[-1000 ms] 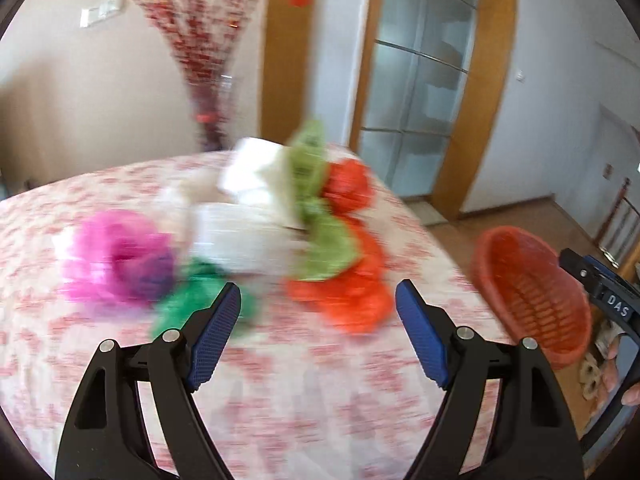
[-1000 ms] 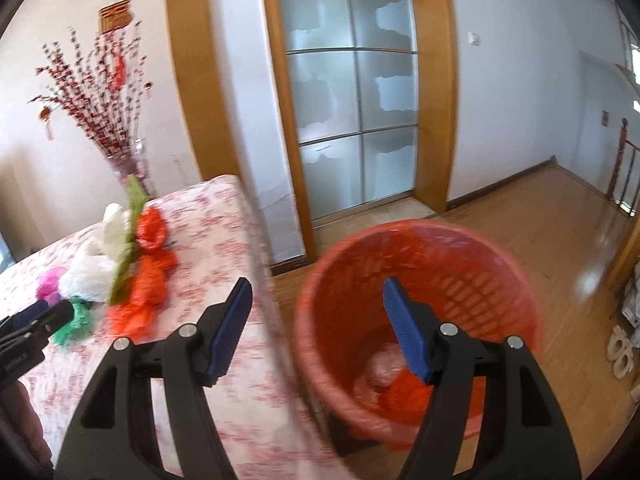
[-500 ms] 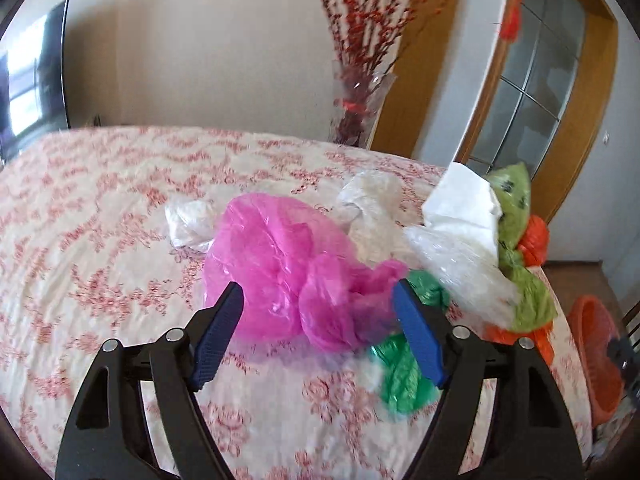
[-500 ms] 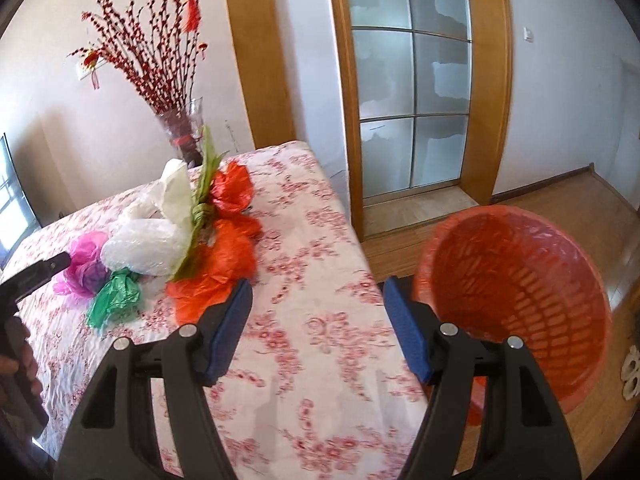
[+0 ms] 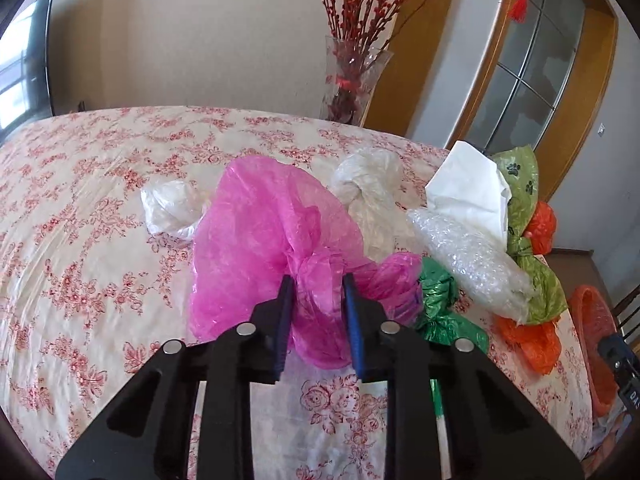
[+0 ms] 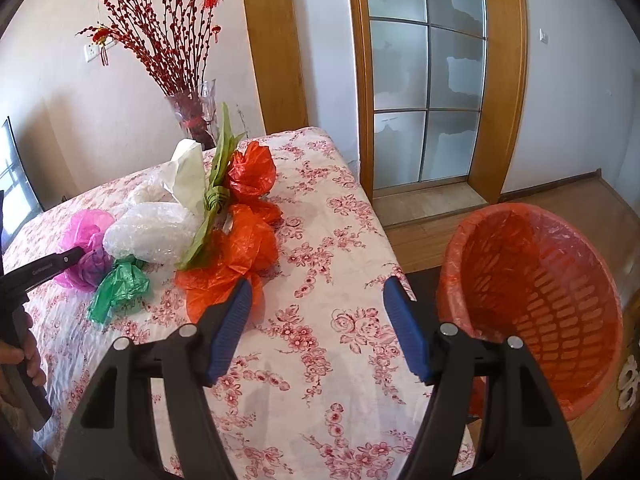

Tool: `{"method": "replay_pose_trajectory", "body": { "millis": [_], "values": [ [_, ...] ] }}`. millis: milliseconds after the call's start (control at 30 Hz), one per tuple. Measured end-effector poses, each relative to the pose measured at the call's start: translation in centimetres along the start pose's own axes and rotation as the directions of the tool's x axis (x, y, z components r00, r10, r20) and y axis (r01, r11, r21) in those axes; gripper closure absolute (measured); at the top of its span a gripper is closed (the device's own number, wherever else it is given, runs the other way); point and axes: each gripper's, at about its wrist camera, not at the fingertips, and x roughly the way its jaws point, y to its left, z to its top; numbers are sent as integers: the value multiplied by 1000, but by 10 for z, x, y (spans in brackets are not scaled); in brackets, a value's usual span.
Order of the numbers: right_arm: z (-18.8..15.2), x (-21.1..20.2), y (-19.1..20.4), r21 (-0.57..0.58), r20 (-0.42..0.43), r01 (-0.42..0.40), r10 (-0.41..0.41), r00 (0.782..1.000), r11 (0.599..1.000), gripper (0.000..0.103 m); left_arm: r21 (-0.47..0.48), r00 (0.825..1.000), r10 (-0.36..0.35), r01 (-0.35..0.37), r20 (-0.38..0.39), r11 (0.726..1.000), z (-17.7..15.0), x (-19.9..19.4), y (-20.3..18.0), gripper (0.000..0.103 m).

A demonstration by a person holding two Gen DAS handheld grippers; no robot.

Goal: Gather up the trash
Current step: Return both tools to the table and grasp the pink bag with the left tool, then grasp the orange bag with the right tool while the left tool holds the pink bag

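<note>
On my left wrist feed, the left gripper (image 5: 318, 318) has its fingers clenched on a bunched fold of the pink plastic bag (image 5: 260, 248), which rests on the floral-clothed surface (image 5: 80, 240). I read the blue pads as pressing the pink film from both sides, with only that fold between them. Just behind the pink bag lie a small clear bag (image 5: 170, 210) and a crumpled whitish bag (image 5: 370, 188). To its right sits a green bag (image 5: 440, 308), touching the pink one, then a bubble-wrap bundle (image 5: 472, 256) topped by a white sheet (image 5: 468, 192), an olive bag with paw prints (image 5: 524, 232), and orange bags (image 5: 528, 340) near the edge of the surface. A glass vase of red branches (image 5: 352, 76) stands at the far edge. On my right wrist feed, the right gripper (image 6: 318, 334) hovers over the near end of the surface with its fingers released and spread wide, nothing between them. The left finger tip sits just in front of the orange bags (image 6: 232, 256); whether it touches them I cannot tell. The orange basket (image 6: 532, 308), lined with a thin bag, stands on the wood floor just beside the surface, to the right of the gripper.
</note>
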Motion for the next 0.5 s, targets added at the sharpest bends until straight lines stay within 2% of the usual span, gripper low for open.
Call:
{"method": "replay_pose_trajectory", "body": {
  "millis": [233,333,400,500],
  "values": [
    [10,12,6,17,-10,-29,29,1000,999,37,-22,999,5,-4,44,1000,3,-21,10,81],
    [18,24,13,24,-21,-48,48,999,999,47,-34,998,7,-5,63,999,5,-32,15,81],
    [24,34,18,23,-31,-60,61,998,998,58,-37,997,9,-6,73,999,6,-37,18,81],
    [32,50,25,29,-47,-73,74,996,997,64,-35,996,10,-7,84,999,6,-46,21,81]
  ]
}}
